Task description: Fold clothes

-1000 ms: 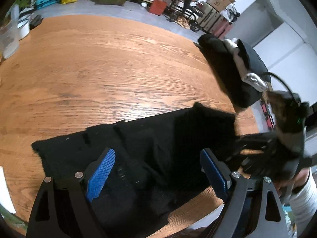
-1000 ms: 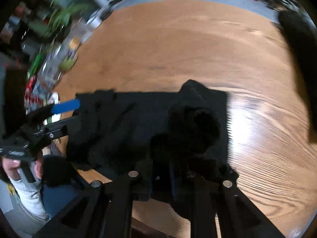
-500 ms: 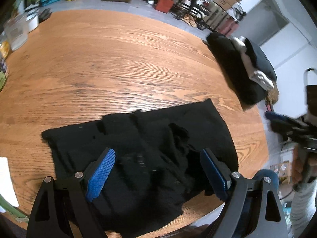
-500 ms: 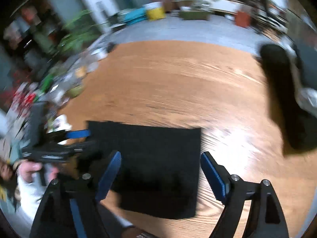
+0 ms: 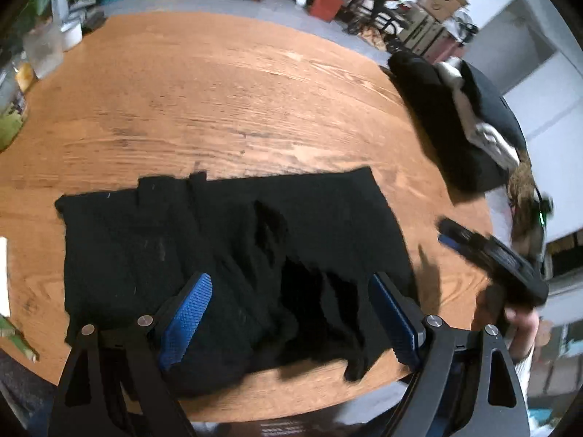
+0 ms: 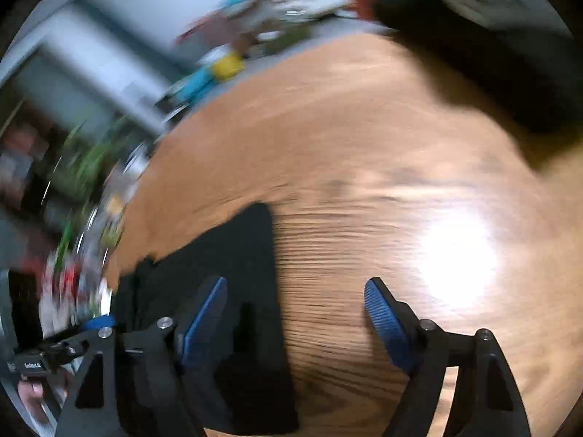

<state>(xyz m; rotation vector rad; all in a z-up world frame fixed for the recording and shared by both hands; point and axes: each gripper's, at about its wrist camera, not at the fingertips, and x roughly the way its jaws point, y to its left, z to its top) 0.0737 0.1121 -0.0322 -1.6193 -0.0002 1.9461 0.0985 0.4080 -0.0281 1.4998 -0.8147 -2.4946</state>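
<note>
Now, with both the left gripper (image 5: 288,313) and right gripper (image 6: 295,317) spread-jawed and empty, pinch the black garment's (image 5: 226,247) rumpled near edge squarely, keeping the fold flat on the bench (image 5: 226,83).

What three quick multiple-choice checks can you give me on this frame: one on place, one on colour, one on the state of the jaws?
1. Where does the black garment lie?
A. on the floor
B. at the near edge of the wooden table
C. on top of the dark pile

2. What colour are the pads on the left gripper?
A. red
B. green
C. blue

3. How do the right gripper jaws stand?
A. open, nothing between them
B. shut on the garment
C. shut on a cup

Answers:
1 B: it lies flat by the near rim, apart from the dark pile at the right.
2 C: both pads are blue.
3 A: they have just been opening, with bare wood showing between them.
</note>
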